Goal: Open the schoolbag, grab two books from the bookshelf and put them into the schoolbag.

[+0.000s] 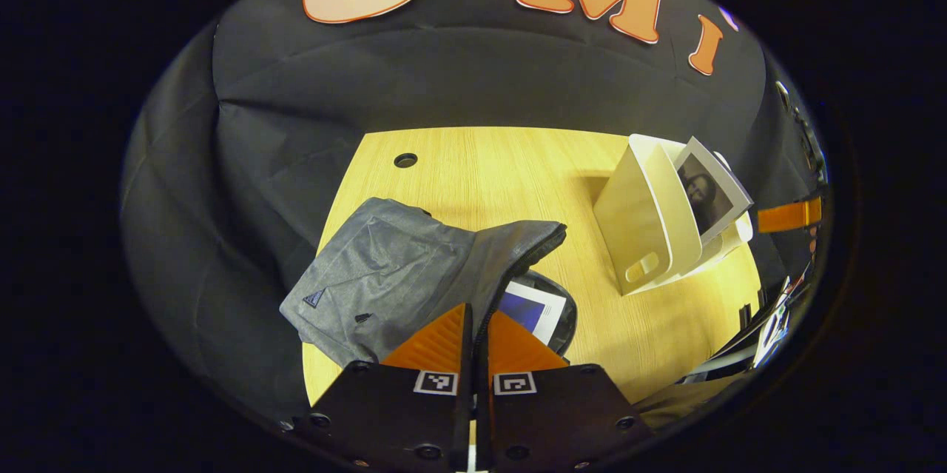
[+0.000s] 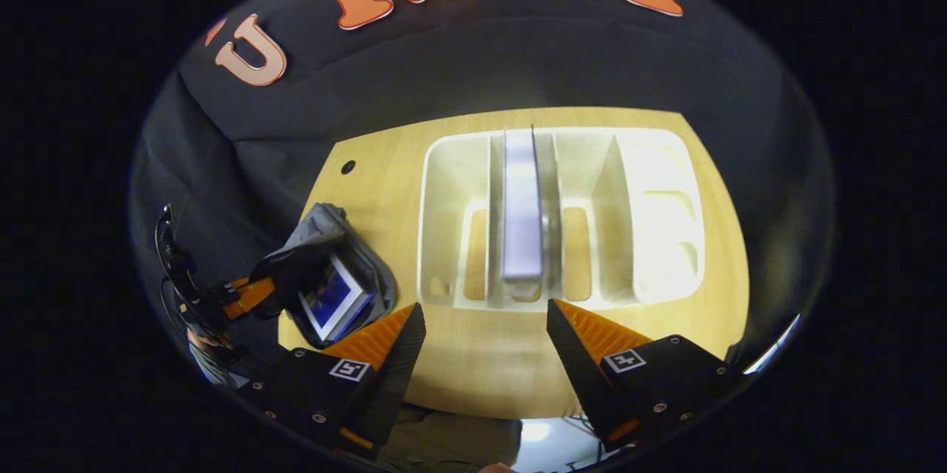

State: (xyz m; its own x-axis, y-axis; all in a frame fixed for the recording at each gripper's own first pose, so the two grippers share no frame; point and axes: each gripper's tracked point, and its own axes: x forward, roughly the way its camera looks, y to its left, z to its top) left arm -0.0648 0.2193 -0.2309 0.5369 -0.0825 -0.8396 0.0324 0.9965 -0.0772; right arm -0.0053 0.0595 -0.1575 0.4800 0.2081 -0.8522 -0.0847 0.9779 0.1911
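The grey schoolbag (image 1: 385, 273) lies on the wooden table (image 1: 503, 169). My left gripper (image 1: 479, 321) is shut on the zippered edge of its opening and holds the flap up. A blue-covered book (image 1: 533, 310) lies inside. The white bookshelf (image 1: 644, 229) stands to the right and holds a book with a portrait cover (image 1: 710, 195). In the right gripper view, my right gripper (image 2: 484, 306) hangs open just in front of the bookshelf (image 2: 658, 221), lined up with the upright book (image 2: 521, 214) in a middle slot. Off to the left are the schoolbag (image 2: 318, 236), the blue book (image 2: 333, 299) and the left gripper (image 2: 248, 294).
A round cable hole (image 1: 405, 160) sits near the table's far left corner. The bookshelf's outer slots hold nothing. Black cloth wall surrounds the table on the far side and left. A hand (image 2: 207, 340) holds the left gripper.
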